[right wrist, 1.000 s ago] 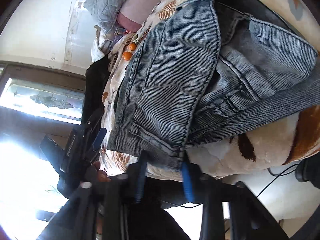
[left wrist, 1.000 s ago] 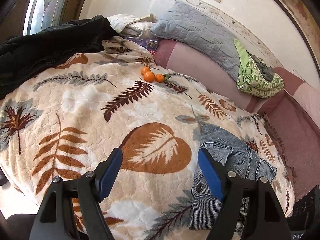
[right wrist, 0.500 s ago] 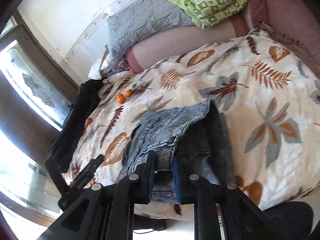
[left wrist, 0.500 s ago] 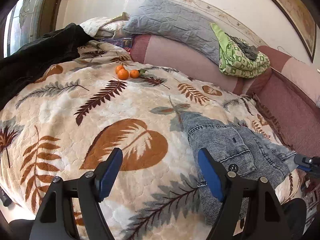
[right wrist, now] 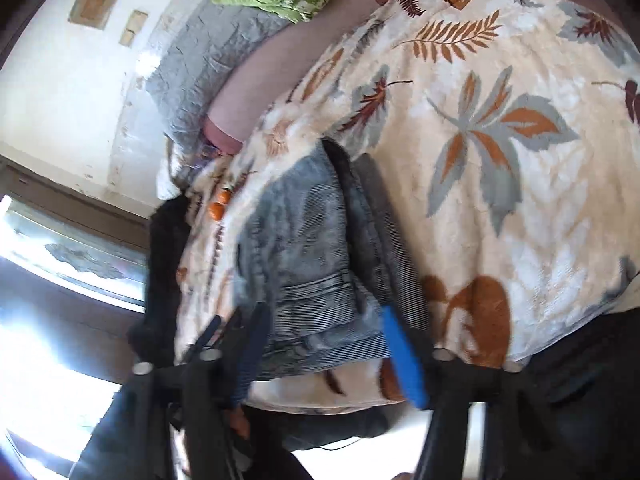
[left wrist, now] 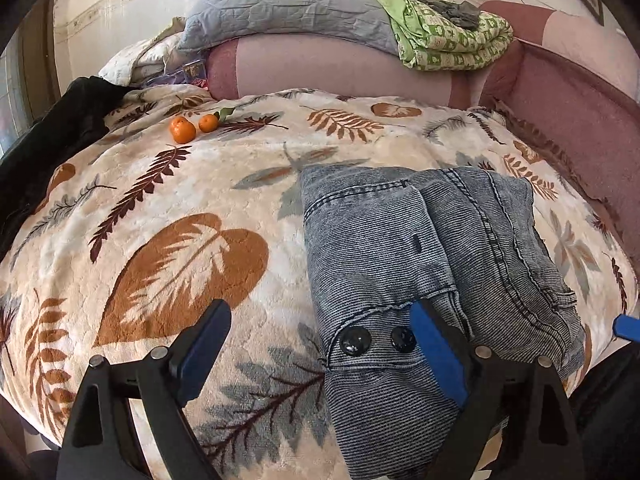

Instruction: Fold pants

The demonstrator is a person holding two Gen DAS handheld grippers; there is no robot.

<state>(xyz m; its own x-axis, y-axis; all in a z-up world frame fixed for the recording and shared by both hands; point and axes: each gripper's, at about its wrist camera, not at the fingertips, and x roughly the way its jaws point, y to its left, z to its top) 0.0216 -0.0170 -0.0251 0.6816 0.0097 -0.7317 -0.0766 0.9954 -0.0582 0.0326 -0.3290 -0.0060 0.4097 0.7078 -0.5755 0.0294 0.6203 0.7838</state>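
Now the right gripper has just let its jaws spread, and they stand apart over the near edge of the folded jeans without pressing the cloth. Likewise the left gripper has just widened and grips nothing; its right-hand pad hangs over the waistband beside two dark buttons, its other pad over bare blanket. The jeans lie in a folded bundle on the leaf-patterned blanket at the bed's near edge. Farther off, two oranges sit on the blanket, beside a dark garment. No box, basket or other holder appears; a grey pillow and a green quilt lie along the pink headboard.
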